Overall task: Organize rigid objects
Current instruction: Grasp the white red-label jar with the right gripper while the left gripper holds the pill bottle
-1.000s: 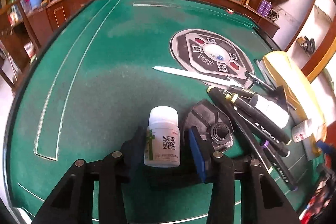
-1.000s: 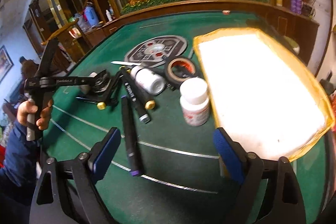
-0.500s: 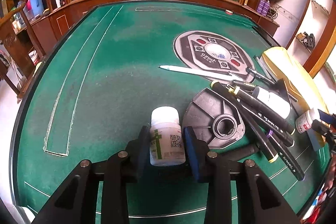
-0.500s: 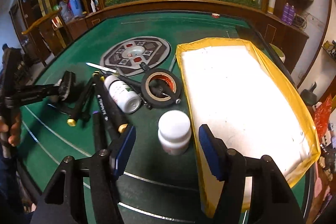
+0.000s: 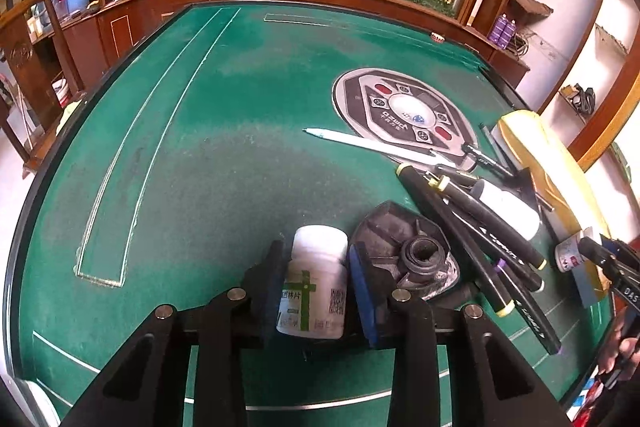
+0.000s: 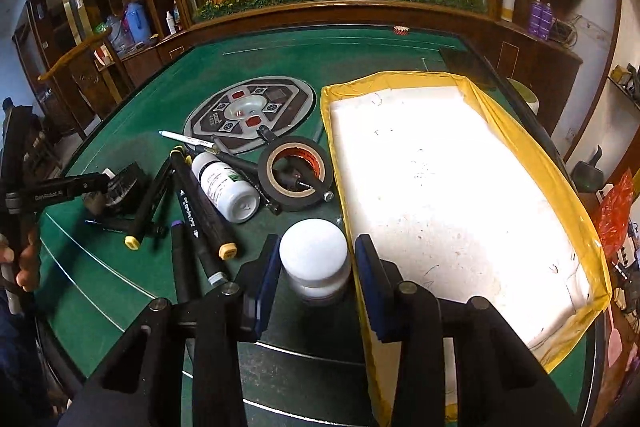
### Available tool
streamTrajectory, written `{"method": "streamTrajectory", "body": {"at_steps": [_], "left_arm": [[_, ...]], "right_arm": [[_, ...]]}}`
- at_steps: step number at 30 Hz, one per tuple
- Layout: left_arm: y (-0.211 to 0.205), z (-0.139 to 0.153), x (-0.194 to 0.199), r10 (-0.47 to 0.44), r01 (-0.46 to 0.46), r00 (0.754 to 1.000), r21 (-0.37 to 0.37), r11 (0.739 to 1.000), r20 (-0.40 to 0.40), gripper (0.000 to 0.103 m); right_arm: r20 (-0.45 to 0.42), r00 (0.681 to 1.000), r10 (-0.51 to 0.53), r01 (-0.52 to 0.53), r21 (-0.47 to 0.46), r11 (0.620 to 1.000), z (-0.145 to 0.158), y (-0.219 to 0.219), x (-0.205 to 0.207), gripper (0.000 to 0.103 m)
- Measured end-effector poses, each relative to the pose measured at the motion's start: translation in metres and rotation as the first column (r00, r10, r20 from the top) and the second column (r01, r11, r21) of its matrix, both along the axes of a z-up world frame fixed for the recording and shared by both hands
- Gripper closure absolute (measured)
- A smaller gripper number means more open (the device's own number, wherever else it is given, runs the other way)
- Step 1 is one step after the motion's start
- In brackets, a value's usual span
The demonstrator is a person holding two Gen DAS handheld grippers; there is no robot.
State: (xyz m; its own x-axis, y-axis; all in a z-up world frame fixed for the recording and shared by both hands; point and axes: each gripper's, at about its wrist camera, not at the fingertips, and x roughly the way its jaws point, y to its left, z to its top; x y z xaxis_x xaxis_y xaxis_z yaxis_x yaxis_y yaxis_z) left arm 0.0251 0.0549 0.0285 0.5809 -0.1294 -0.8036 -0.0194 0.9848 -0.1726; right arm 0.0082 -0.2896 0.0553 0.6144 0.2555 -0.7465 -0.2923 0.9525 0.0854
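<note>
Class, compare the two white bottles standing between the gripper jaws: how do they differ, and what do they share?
The left bottle shows a green cross and QR code; the right bottle shows mainly its cap. The left one stands beside a black reel; the right one beside the yellow-rimmed tray. Both are white-capped, upright, and sit between closing jaws.

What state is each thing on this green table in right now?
Left claw: closing around an upright white pill bottle with a green cross label.
Right claw: closing around an upright white-capped bottle.
White bottle among the markers: lying on its side.
Black tape roll: lying flat.
Yellow-rimmed white tray: empty.
</note>
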Motion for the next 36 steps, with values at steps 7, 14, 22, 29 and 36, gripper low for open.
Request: {"method": "streamTrajectory", "body": {"at_steps": [7,14,22,29,36], "left_arm": [[0.012,0.006,-0.007,0.024,-0.024,1.0,-0.02,1.0,0.005,0.078],[0.009,0.002,-0.013,-0.006,0.005,1.0,-0.039,0.999,-0.019,0.038],[0.002,-0.003,-0.01,-0.005,0.005,1.0,-0.025,1.0,0.004,0.071],[-0.003,-0.002,-0.016,-0.003,0.003,1.0,0.028,1.0,0.02,0.071],[-0.003,-0.003,-0.017,0.012,-0.015,0.999,0.069,0.997,0.043,0.071]], "right_arm": [[-0.001,1.0,0.003,-0.003,0.022,1.0,-0.001,-0.004,-0.002,0.066],[0.069,0.998,0.002,0.001,-0.047,0.999,0.004,-0.002,-0.011,0.066],[0.127,0.992,0.027,-0.024,-0.023,0.999,0.019,-0.001,-0.019,0.07],[0.06,0.997,0.05,-0.054,0.07,0.996,0.019,-0.004,-0.022,0.07],[-0.011,0.999,0.046,-0.045,0.073,0.996,0.0,0.013,-0.047,0.066]]}}
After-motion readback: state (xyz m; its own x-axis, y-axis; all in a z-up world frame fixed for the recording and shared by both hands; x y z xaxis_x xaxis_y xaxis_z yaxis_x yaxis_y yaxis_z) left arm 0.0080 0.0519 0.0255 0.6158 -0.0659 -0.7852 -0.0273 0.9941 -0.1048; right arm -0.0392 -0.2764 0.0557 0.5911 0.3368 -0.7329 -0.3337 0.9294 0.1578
